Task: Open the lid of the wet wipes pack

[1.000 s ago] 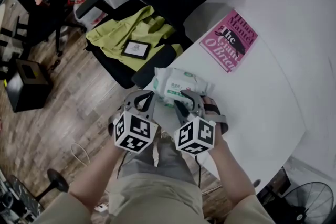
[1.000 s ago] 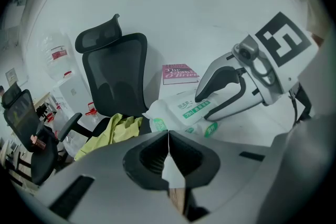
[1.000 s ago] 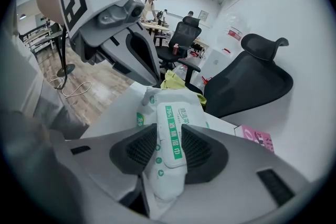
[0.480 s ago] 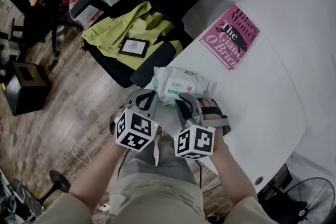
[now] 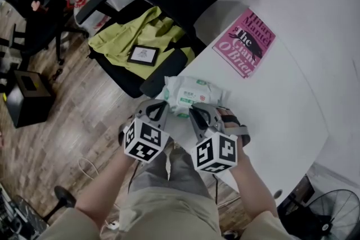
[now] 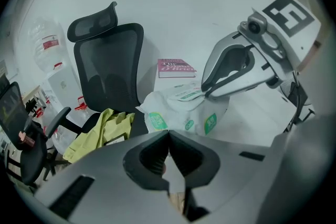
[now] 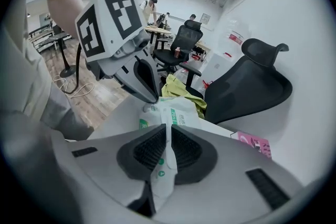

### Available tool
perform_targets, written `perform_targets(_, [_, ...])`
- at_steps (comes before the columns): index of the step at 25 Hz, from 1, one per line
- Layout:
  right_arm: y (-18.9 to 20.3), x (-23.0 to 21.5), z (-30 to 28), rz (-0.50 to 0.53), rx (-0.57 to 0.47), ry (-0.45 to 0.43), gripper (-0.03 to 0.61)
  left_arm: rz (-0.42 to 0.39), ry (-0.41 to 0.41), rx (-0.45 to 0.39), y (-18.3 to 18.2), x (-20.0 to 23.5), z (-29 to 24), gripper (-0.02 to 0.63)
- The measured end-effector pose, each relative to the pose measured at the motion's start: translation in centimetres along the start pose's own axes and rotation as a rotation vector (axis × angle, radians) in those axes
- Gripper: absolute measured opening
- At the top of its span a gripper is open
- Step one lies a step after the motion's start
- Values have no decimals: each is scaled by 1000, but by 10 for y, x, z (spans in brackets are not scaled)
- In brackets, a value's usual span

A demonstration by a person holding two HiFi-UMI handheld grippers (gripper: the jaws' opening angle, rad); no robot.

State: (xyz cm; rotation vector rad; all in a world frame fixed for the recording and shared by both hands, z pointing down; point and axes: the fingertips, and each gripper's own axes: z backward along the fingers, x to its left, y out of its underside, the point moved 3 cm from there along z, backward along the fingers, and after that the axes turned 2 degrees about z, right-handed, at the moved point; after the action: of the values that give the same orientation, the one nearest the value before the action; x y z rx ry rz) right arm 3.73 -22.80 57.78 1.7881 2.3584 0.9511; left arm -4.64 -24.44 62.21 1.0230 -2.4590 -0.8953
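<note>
Since a second ago the right claw (image 7: 167,128) has narrowed its jaws. On the white curved counter (image 5: 281,104), the soft white, green-printed wet wipes pack (image 5: 194,90) lies just ahead of both claws. That right claw is closing, pinching thin film at the pack's near end; the left claw (image 6: 168,136) is pressed together, seemingly empty. Pulling film rather than the lid (image 5: 190,99) could drag the unpinned pack off the edge.
</note>
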Motion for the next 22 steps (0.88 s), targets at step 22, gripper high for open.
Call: perform_targets(22, [4, -97, -12, -163, -122, 101, 34, -31, 8, -8, 0, -3, -5, 21])
